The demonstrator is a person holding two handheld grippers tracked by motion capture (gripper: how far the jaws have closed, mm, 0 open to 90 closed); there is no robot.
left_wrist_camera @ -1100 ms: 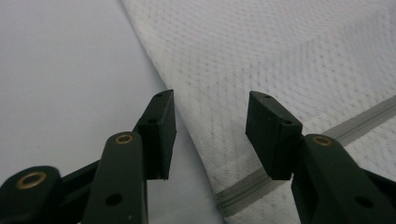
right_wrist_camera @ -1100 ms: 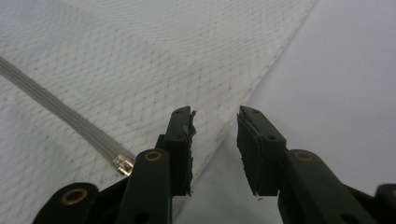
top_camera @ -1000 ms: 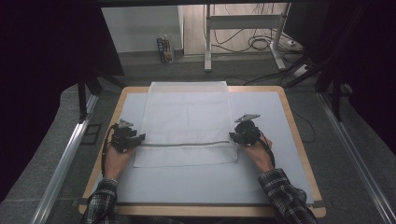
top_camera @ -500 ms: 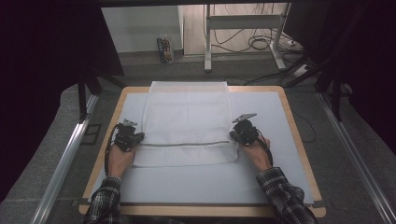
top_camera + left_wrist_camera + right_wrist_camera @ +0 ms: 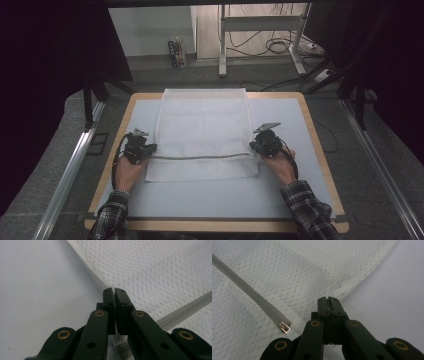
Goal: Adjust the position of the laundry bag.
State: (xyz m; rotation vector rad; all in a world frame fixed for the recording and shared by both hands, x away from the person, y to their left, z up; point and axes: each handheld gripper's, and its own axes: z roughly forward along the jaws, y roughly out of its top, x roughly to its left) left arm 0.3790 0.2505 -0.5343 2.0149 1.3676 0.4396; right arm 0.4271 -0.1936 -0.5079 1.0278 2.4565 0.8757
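Two grippers point(image 5: 150, 148) point(image 5: 254, 145) (clamped), mesh bag point(image 5: 202, 130), zip point(image 5: 200, 157)

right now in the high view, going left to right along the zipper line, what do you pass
left gripper shut on the bag's left edge → white mesh bag → its grey zipper → right gripper shut on the bag's right edge → bare grey mat

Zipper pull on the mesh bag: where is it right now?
Right gripper view: the zipper pull lies at the zipper's end, just left of the right gripper, near the mesh bag's edge.
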